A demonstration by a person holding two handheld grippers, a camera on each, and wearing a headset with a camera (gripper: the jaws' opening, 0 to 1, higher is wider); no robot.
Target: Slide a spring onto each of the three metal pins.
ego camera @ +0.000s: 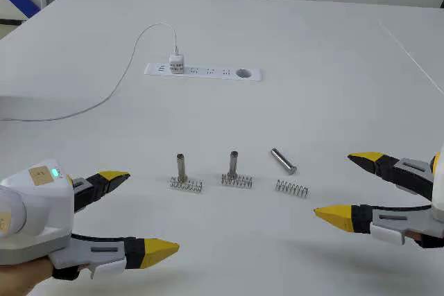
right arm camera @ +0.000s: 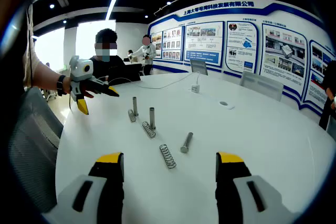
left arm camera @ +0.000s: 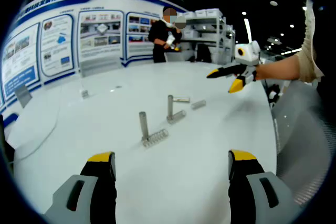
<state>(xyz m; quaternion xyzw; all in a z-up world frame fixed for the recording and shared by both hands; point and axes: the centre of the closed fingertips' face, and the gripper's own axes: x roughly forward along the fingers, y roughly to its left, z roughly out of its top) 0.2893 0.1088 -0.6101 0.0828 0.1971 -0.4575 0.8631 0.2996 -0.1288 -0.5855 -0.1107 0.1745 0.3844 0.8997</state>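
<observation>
Head view
- left gripper (ego camera: 154,209): jaws wide open, nothing in them, way off to the left of the middle pin (ego camera: 234,163)
- right gripper (ego camera: 331,184): same deal, gaping and empty, well right of the middle pin
- middle pin: standing upright on the table (ego camera: 312,67)
- left pin (ego camera: 181,166): upright too, near the middle pin on its left
- right pin (ego camera: 283,161): lying flat, near the middle pin on its right
- middle spring (ego camera: 236,181): loose on the table, right at the middle pin's foot
- left spring (ego camera: 186,185): left of the middle pin, by the left pin's base
- right spring (ego camera: 291,188): right of the middle pin, just in front of the flat pin
- power strip (ego camera: 203,71): well beyond the middle pin, charger (ego camera: 177,64) plugged in

Left gripper view
- left gripper (left arm camera: 172,157): yellow tips far apart, holding nothing
- middle pin (left arm camera: 170,106): upright, its spring (left arm camera: 176,116) lying beside it
- right gripper (left arm camera: 220,82): up past the middle pin, jaws parted

Right gripper view
- right gripper (right arm camera: 169,158): tips spread, empty
- middle pin (right arm camera: 152,117): upright, with the right pin (right arm camera: 186,142) and right spring (right arm camera: 167,156) on the near side of it
- left gripper (right arm camera: 100,103): beyond the middle pin, jaws apart
</observation>
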